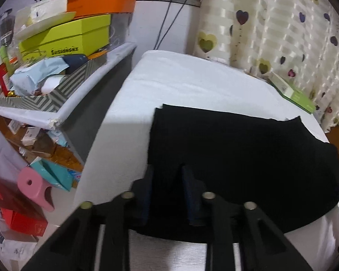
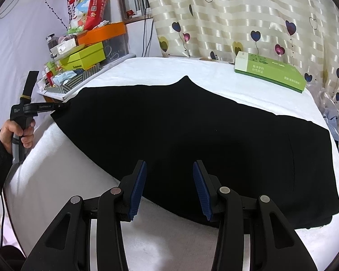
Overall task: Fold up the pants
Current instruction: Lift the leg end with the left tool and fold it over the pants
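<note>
Black pants lie flat across a table covered in white towel. My right gripper hovers open above their near edge, with nothing touching its blue pads. A hand holds my left gripper at the far left end of the pants. In the left wrist view the left gripper points down onto the pants at their left edge. Its gap is narrow and black cloth fills it. Whether the pads press on the cloth is lost in the dark.
A green and white box lies at the table's back right, by the heart-print curtain. A cluttered shelf of boxes stands close to the table's left side. A pink stool and red boxes sit on the floor below.
</note>
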Demonstrator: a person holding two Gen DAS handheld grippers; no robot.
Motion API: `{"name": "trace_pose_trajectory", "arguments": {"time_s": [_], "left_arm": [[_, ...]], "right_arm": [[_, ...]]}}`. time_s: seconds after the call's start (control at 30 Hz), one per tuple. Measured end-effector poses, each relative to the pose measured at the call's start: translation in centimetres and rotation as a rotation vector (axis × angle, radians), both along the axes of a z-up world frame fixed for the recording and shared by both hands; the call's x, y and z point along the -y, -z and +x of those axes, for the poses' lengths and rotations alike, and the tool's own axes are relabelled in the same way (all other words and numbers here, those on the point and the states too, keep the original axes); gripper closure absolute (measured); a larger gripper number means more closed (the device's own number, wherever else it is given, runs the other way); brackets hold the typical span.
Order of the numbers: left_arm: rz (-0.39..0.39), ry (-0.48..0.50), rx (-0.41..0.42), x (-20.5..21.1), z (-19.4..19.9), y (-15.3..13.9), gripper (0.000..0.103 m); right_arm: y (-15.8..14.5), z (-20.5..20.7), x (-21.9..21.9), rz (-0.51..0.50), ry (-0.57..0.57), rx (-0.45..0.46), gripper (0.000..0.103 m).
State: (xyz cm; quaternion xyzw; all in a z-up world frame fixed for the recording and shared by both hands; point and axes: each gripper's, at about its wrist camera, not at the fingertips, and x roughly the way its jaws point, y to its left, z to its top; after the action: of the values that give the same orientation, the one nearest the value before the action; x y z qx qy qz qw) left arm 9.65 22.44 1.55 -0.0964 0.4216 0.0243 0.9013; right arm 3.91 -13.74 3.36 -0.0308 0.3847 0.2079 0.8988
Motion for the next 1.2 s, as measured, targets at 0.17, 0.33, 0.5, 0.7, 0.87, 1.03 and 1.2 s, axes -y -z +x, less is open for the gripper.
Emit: {"name": "trace_pose_trajectory", "arguments": {"time_s": [0.17,0.33,0.5,0.7,0.87,1.03,1.2], "left_arm": [[-0.035,-0.021,-0.007,-0.3,-0.1,0.0,0.093],[-0.079,-0.042,0.019,-0.1,-0.4,-0.9,0.095],[-0.131,-0.026,0.069,0.8,-0.9,-3.0,0.095],[-0.171,0.033,0.134,3.5,-0.9,-5.9,0.095],[-0.203,0.123,0.178,7.5,0.0,-8.1,0.096],[-0.229,0.239,0.183,12.9,1.3,-8.8,0.096],[-0.261,0.361,0.147,19.1,2.4,-7.7,0.096]], "right_arm": [[-0.2,-0.1,0.2,0.008,0.011,0.000,0.059],[-0.4,-0.2,0.8,0.025,0.028,0.002,0.059],[-0.3,-0.2,1.3,0.046,0.045,-0.005,0.059],[-0.4,-0.4,1.6,0.059,0.050,0.000,0.059],[-0.5,-0.7,2.6,0.070,0.074,0.004,0.059],[-0.5,-0.8,3.9,0.077,0.102,0.003,0.059],[-0.3,-1.0,5.4,0.080,0.136,-0.003,0.059]]}}
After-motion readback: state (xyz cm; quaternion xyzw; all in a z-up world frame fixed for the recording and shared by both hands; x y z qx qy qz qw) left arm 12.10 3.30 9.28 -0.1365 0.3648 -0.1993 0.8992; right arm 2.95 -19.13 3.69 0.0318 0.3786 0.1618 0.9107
